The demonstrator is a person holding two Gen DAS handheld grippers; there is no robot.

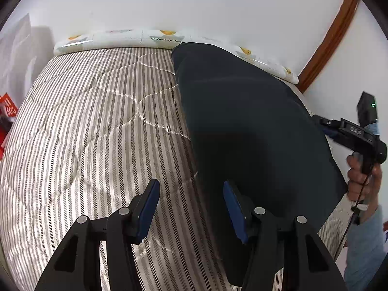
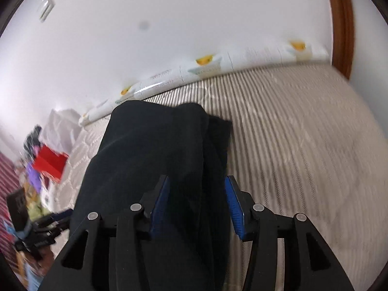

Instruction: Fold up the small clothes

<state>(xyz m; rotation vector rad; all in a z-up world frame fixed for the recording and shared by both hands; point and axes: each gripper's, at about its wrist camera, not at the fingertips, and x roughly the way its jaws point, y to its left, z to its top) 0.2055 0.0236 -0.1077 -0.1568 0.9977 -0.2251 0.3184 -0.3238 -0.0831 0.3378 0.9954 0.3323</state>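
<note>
Dark garment partly folded on the striped bed

Folding looks underway but not finished. The dark garment [image 1: 254, 126] lies flat along the striped quilted mattress [image 1: 84, 126], running from near the front edge back toward the wall, where a white padded bumper with yellow prints [image 1: 135, 37] lines the bed. In the right wrist view the cloth [image 2: 155, 150] shows at least 2 layers: an upper layer sits over a lower one whose edge sticks out on the right side, so I judge 1 fold made and uneven. It is long and narrow as it lies, so a further fold across its length probably remains, plus some squaring up.

The left gripper [image 1: 191, 208] hangs over the garment's left edge with its jaws spread, 1 blue pad above the bare mattress, the other above the cloth, pinching nothing. The right gripper [image 2: 196, 206] has its jaws apart too, hovering over the near end of the garment; cloth lies below the gap, and the pads do not press it. That view is blurred.

Writing is scarce. The right gripper's body [image 1: 356, 133], seen from the left camera, carries letters in mirror image that I cannot read with confidence. A red object [image 1: 7, 111] at the far left shows white lettering, too cut off to read.
</note>
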